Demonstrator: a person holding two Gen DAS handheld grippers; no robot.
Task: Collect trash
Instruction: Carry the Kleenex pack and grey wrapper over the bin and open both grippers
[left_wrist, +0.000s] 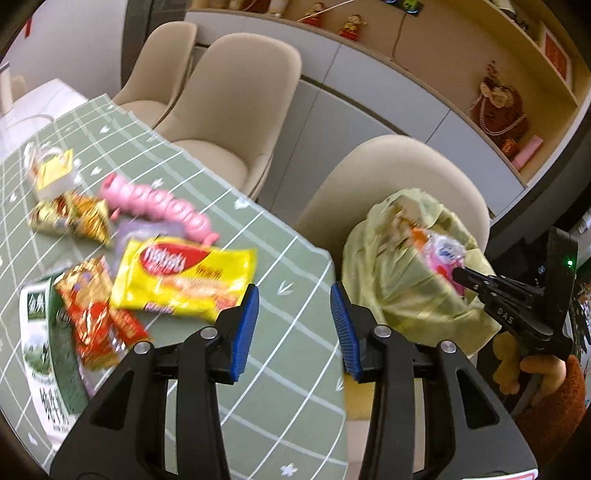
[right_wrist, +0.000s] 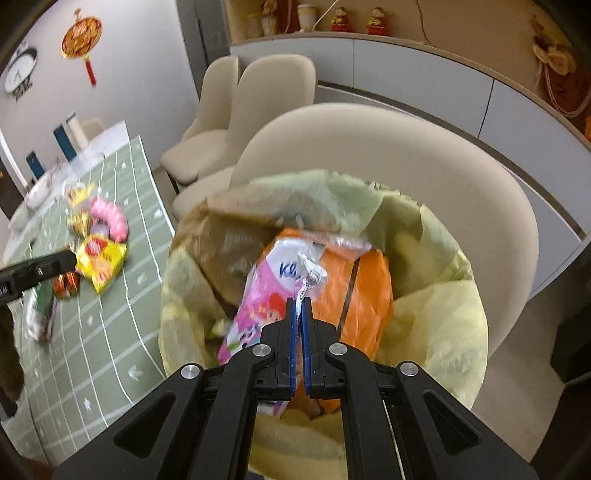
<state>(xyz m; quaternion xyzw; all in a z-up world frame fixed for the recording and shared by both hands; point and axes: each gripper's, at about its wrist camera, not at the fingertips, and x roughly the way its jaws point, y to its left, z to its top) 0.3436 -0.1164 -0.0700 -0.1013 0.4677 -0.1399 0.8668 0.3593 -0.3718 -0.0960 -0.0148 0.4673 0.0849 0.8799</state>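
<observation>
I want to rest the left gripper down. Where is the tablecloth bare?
Bare tablecloth lies under the left gripper, between the yellow snack bag and the table's near edge by the bin bag. It is crowded leftward around the red wrappers and pink toy.

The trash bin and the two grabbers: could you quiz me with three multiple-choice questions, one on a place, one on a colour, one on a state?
1. Where is the yellow snack packet?
A. on the green tablecloth
B. in the bin
C. on a chair

2. What colour is the bin liner?
A. black
B. pale yellow-green
C. red

3. How does the right gripper stand?
A. wide open
B. out of view
C. shut on the pink wrapper

Answers:
A, it lies flat on the cloth.
B, the liner is pale yellow-green.
C, the pads pinch the wrapper over the bin; the left gripper is open.
</observation>
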